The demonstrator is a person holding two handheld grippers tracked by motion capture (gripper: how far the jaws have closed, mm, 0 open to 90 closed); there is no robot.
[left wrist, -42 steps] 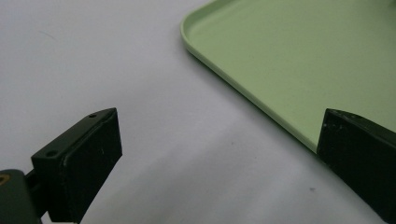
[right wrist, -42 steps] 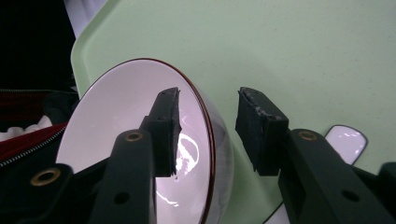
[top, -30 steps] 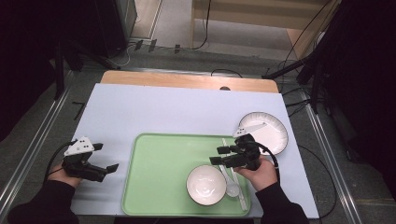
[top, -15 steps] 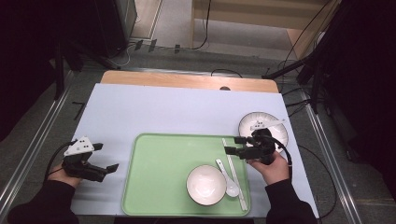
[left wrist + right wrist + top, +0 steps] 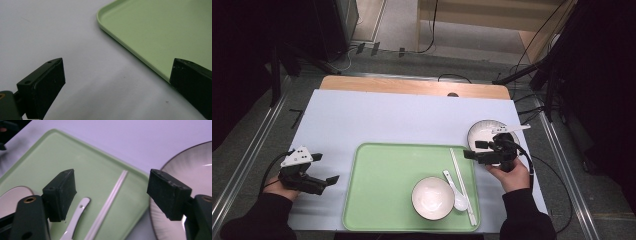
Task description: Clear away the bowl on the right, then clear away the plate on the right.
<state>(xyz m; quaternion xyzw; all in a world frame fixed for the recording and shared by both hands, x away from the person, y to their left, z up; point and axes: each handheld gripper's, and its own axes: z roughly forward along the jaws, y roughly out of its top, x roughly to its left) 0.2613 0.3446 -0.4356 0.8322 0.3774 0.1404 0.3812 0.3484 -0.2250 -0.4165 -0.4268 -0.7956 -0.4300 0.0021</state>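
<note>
Black fingers of the right gripper (image 5: pixel 474 150) have just been opening, seemingly empty, beside the plate (image 5: pixel 484 132).

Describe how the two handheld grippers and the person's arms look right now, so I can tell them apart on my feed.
Both grippers are black with two blocky black jaws tipped by flat rubbery pads. The left gripper carries a light grey three-cornered plate with dark dots on top; the right gripper is all black here. A dark cable trails from each. A brass-coloured fitting sits at each jaw base in the right gripper view. Both sleeves are black.
</note>
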